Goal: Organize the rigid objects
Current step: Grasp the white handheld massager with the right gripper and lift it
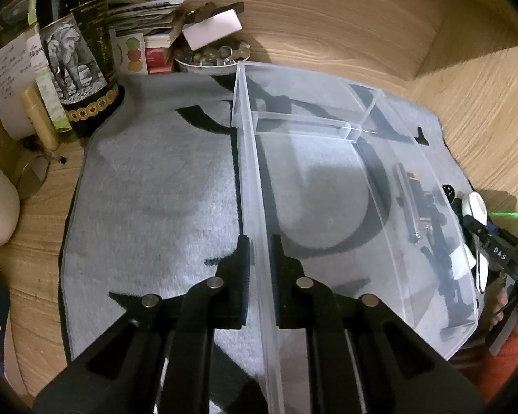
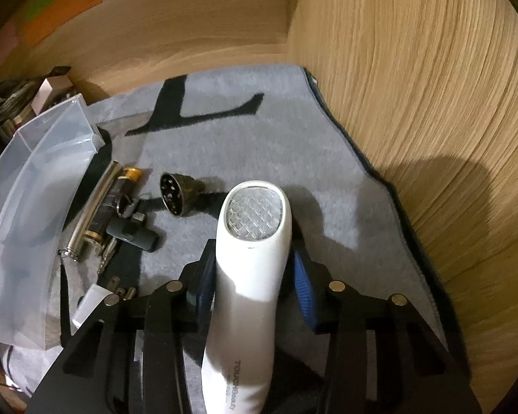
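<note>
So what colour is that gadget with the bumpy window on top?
White, with a clear criss-cross patterned window. The gadget shows best in the right wrist view.

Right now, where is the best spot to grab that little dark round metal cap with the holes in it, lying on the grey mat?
Probably by its narrow stem, not the wide holed face. The dark round metal cap lies on its side on the grey mat, flared disc facing left, slimmer neck pointing right. Come from above with fingers either side of the neck; the right side is free, the left crowded.

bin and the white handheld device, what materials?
Bin: clear, glossy rigid plastic by the look; the mat's pattern shows through its walls. White device: smooth, glossy plastic shell, probably; its head has a translucent, textured window.
</note>
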`<action>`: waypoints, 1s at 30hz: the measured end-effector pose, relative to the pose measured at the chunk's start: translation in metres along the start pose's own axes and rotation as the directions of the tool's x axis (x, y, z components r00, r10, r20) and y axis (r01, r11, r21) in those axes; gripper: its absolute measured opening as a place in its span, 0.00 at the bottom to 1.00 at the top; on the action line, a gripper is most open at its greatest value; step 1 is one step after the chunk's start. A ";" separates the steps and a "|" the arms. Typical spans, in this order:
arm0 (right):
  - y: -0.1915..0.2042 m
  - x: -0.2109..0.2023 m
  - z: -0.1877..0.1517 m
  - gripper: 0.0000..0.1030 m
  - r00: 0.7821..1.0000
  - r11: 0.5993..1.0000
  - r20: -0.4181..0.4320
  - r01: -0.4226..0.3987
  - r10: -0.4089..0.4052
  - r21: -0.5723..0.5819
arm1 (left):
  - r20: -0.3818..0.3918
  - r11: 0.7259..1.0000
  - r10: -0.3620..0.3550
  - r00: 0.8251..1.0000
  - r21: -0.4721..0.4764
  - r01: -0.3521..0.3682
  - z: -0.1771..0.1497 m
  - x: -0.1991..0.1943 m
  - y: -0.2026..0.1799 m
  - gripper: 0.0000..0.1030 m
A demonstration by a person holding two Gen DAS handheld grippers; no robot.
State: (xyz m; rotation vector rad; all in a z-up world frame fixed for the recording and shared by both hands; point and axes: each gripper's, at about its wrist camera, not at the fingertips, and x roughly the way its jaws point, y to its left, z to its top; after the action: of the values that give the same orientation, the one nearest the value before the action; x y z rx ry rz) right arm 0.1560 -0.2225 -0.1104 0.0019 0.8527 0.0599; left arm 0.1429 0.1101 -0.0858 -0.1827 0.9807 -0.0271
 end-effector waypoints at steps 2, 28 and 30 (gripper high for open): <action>0.002 -0.008 0.002 0.37 1.000 1.000 0.030 0.004 -0.004 -0.006 | 0.002 1.000 0.000 1.000 0.000 0.000 0.000 0.000 0.000 0.11; 0.103 -0.122 0.059 0.35 0.898 0.964 0.389 -0.113 0.203 -0.242 | 0.020 1.000 -0.005 1.000 -0.006 0.005 -0.001 -0.001 0.001 0.11; 0.116 -0.124 0.062 0.35 0.890 0.953 0.390 -0.134 0.237 -0.272 | 0.020 1.000 -0.005 1.000 -0.007 0.005 -0.001 -0.001 0.001 0.11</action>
State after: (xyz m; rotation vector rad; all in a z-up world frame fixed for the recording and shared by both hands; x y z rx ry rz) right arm 0.1149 -0.1119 0.0270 -0.1252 0.4060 0.3334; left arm 0.1417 0.1108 -0.0859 -0.1917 0.9610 -0.0267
